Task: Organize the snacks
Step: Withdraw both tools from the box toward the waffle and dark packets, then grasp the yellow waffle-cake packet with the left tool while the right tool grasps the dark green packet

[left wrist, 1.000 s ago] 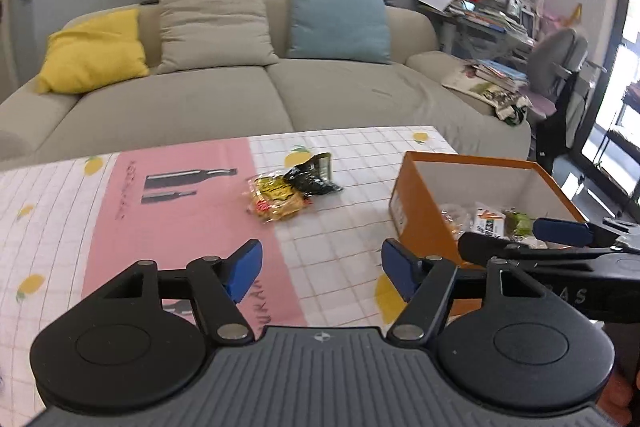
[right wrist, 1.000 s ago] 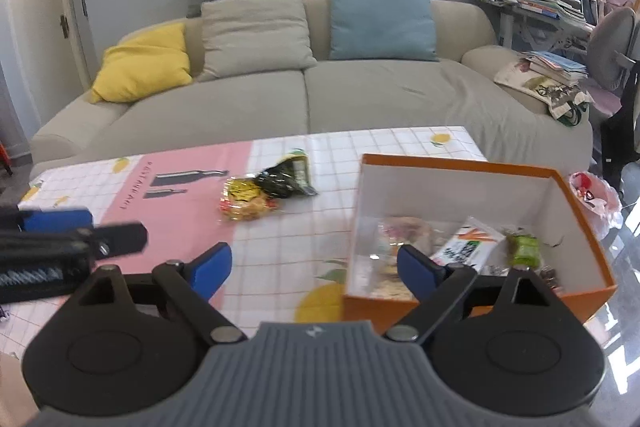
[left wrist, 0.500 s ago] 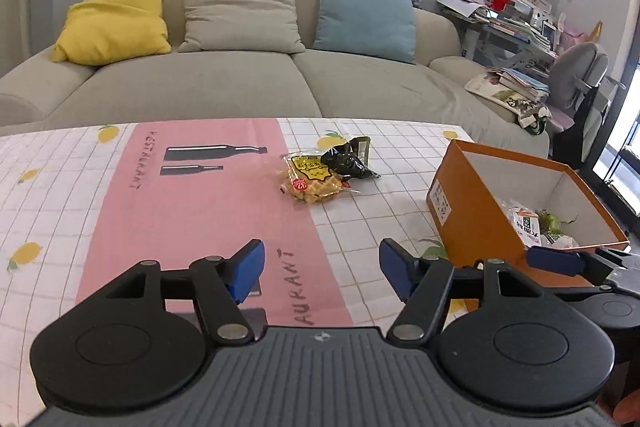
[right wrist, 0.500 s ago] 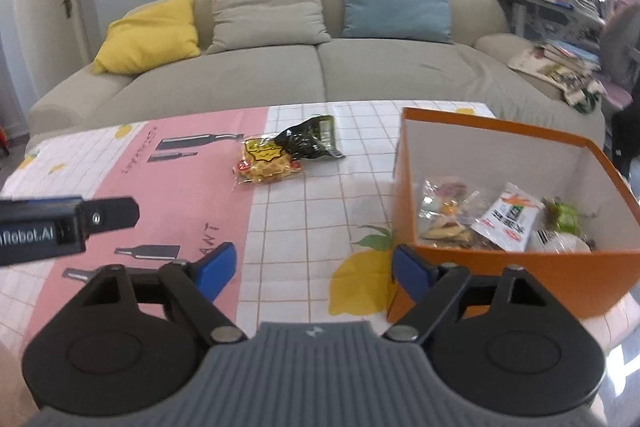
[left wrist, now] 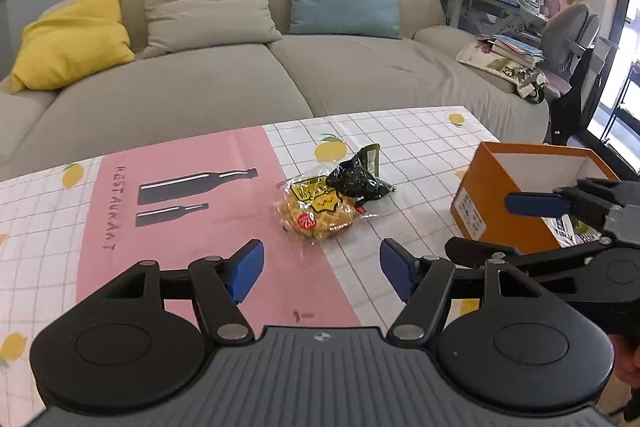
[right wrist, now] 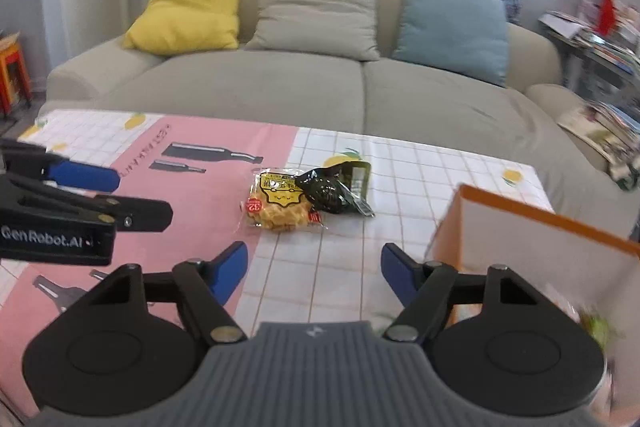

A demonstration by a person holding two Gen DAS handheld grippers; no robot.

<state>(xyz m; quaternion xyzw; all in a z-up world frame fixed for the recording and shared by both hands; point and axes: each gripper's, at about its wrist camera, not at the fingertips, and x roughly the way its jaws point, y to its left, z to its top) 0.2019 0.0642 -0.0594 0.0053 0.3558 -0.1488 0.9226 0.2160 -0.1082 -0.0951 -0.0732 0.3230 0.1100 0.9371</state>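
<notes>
A clear yellow-labelled snack packet (left wrist: 318, 213) and a dark green-black packet (left wrist: 358, 179) lie touching on the tablecloth, the dark one to the right; both also show in the right wrist view, the yellow packet (right wrist: 280, 205) and the dark packet (right wrist: 334, 189). An orange box (left wrist: 496, 203) with snacks inside stands at the right; its wall (right wrist: 532, 247) is close in the right wrist view. My left gripper (left wrist: 322, 269) is open and empty, short of the packets. My right gripper (right wrist: 314, 267) is open and empty, also short of them, beside the box.
The table has a pink and white checked cloth (left wrist: 180, 227) with lemon prints. A beige sofa (left wrist: 240, 83) with cushions stands behind the table. A cluttered desk and chair (left wrist: 560, 31) are at the far right.
Both grippers have swung left, away from the box and toward the two packets, which now lie ahead between the fingers. Both stay open.
</notes>
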